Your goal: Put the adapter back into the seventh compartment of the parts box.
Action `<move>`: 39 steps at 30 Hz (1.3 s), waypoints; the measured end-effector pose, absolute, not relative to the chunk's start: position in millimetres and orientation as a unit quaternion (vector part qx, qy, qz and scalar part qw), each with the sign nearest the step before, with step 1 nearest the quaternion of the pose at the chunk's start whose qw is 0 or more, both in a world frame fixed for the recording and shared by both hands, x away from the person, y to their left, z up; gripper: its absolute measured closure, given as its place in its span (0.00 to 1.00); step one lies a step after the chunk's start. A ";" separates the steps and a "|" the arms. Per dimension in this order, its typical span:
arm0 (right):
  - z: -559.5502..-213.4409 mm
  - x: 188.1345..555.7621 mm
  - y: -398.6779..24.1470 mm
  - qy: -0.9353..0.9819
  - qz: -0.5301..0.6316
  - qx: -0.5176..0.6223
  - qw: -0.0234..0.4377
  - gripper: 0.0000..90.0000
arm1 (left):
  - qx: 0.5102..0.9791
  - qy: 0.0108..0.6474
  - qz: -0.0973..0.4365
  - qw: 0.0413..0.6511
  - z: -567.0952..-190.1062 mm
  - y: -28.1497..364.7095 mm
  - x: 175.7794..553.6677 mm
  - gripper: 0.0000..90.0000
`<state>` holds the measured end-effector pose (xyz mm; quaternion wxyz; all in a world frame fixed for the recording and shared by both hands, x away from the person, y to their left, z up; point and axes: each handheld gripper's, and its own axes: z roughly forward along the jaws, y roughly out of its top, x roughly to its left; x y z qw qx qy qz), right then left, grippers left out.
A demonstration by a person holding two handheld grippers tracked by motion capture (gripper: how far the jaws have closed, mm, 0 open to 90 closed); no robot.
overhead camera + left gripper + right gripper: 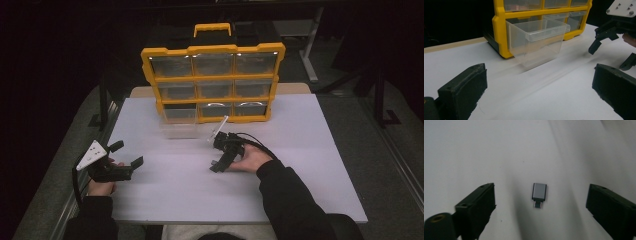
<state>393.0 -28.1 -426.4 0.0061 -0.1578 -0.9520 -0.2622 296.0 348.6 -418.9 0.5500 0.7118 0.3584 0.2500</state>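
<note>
Adapter, small and grey, just lies flat on the white table between the right gripper jaws, which are wide open and empty. Left gripper gapes too, holding nothing, facing a clear drawer pulled out of the yellow organizer

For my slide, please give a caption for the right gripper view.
Open right tool poised above a small grey adapter lying on the white table.
</note>
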 end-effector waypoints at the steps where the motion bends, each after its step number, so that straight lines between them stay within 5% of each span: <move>1: -426.5 393.1 -28.2 -0.952 -0.262 -0.157 0.007 0.15 | 0.712 0.358 0.250 0.550 -418.9 348.6 296.0 0.00; 13: -432.5 395.0 -26.2 -0.958 -0.245 -0.145 0.021 0.37 | 0.713 0.358 0.250 0.549 -419.0 348.3 296.0 0.00; 31: -433.9 395.3 -19.7 -0.962 -0.240 -0.132 0.003 0.83 | 0.714 0.356 0.250 0.548 -419.2 348.3 296.4 0.00; 39: -431.2 396.2 -21.4 -0.961 -0.241 -0.136 0.001 0.83 | 0.714 0.356 0.250 0.548 -419.2 348.3 296.5 0.00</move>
